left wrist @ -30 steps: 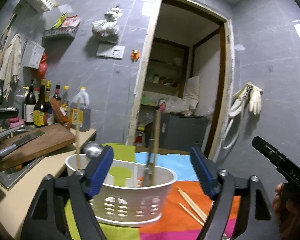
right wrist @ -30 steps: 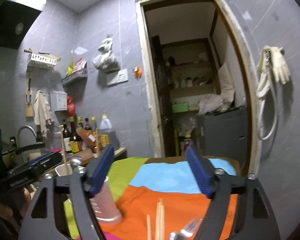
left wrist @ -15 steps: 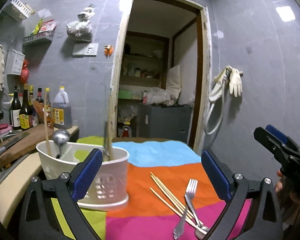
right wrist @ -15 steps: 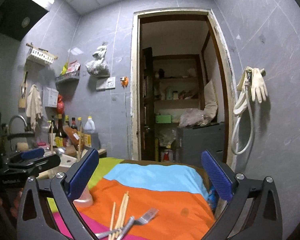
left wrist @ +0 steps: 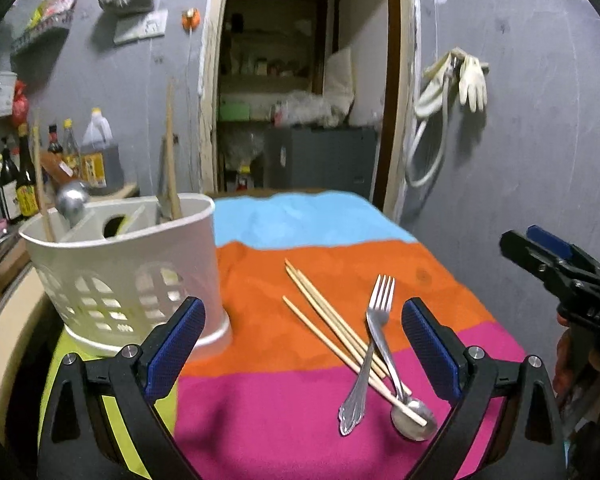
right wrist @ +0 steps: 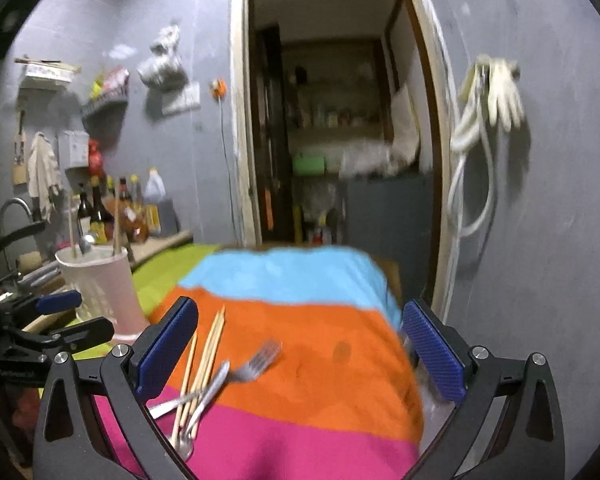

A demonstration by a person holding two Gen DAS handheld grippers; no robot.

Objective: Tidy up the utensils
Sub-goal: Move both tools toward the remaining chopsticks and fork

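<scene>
A white utensil basket (left wrist: 128, 268) stands on the striped cloth (left wrist: 284, 420) at the left, holding a ladle, chopsticks and another utensil; it also shows in the right wrist view (right wrist: 100, 284). A fork (left wrist: 370, 344), a spoon (left wrist: 410, 416) and several wooden chopsticks (left wrist: 324, 316) lie crossed on the cloth; they show blurred in the right wrist view (right wrist: 204, 376). My left gripper (left wrist: 304, 348) is open and empty, above the cloth just short of the utensils. My right gripper (right wrist: 300, 352) is open and empty, to the right of them; it also appears in the left wrist view (left wrist: 556, 264).
A counter with a sink, cutting board and several bottles (left wrist: 24, 184) lies left of the basket. An open doorway (left wrist: 300, 92) is behind the table. Gloves and a hose (left wrist: 456, 84) hang on the right wall. The cloth drops off at the right edge (right wrist: 412, 360).
My left gripper has swung right, from over the basket to facing the fork, spoon and chopsticks. My right gripper has drawn back and tilted down; both stay open.
</scene>
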